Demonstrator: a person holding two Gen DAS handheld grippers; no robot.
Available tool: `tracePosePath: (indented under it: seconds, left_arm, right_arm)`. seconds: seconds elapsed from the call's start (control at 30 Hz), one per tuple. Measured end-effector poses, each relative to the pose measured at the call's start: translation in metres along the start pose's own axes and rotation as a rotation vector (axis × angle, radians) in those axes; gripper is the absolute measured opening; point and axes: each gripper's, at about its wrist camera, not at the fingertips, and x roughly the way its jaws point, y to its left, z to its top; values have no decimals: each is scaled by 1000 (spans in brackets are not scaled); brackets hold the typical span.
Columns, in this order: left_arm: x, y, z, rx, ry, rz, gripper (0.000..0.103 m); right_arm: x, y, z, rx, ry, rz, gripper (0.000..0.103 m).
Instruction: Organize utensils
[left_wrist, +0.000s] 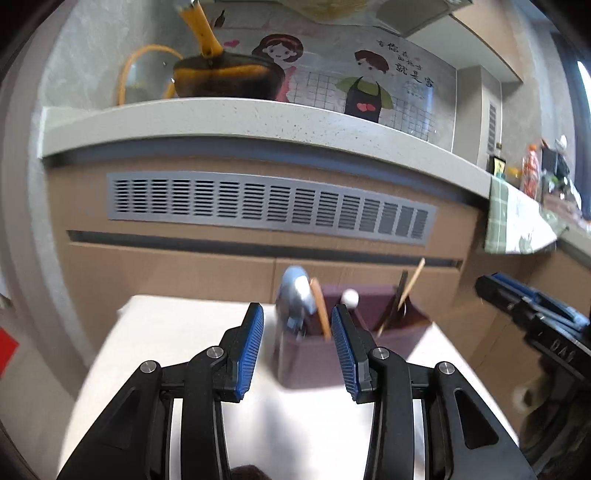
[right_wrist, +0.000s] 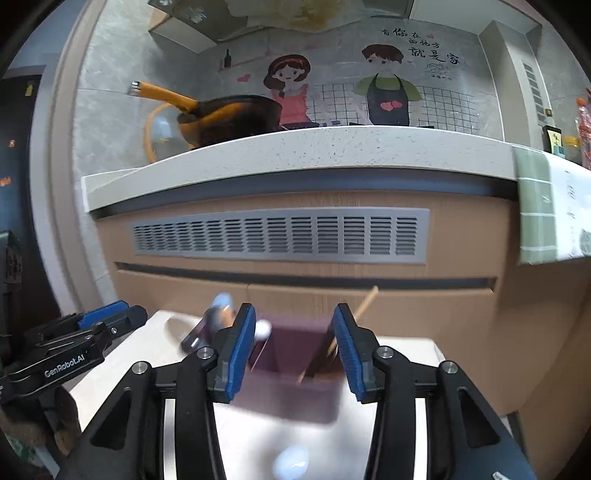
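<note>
Your left hand-held gripper (left_wrist: 297, 325) is spread, its blue pads (left_wrist: 251, 347) apart with nothing between them; it hangs over the pale table (left_wrist: 177, 332) just short of the maroon utensil holder (left_wrist: 314, 362). Your right hand-held gripper (right_wrist: 294, 334) is spread too and grips nothing, and through its gap you look into the same holder (right_wrist: 291, 391), which stands on the table (right_wrist: 399, 354) near its far edge, in front of the brown cabinet (left_wrist: 184, 273) with the grey vent grille (left_wrist: 269, 206). The holder has several compartments. In the left one, seen from the left wrist, stand a silvery-blue utensil (left_wrist: 295, 295) and a wooden handle (left_wrist: 320, 310) leaning against each other. A small white knob (left_wrist: 350, 297) shows above the middle part. In the right compartment a thin wooden stick (left_wrist: 410, 288) leans out to the right beside a dark utensil (left_wrist: 399, 299). Both views are blurred, so you cannot tell what kinds of utensils these are. On the counter above the cabinet sits a dark pan (right_wrist: 229, 118) with an orange handle. Each gripper shows at the edge of the other's view, side by side and apart.
</note>
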Motion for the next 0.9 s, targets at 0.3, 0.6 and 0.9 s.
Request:
tracePosePath:
  seconds: [0.3, 0.6, 0.9]
  left_arm:
    - [-34, -4, -46, 8, 191, -24, 40]
    - [-21, 6, -71, -31, 284, -19, 40]
    - [-11, 18, -74, -62, 309, -17, 40]
  right_arm:
    - [-28, -11, -52, 8, 190, 5, 43]
    - [46, -6, -113, 8, 521, 85, 43]
    - [98, 9, -116, -103, 573, -11, 31]
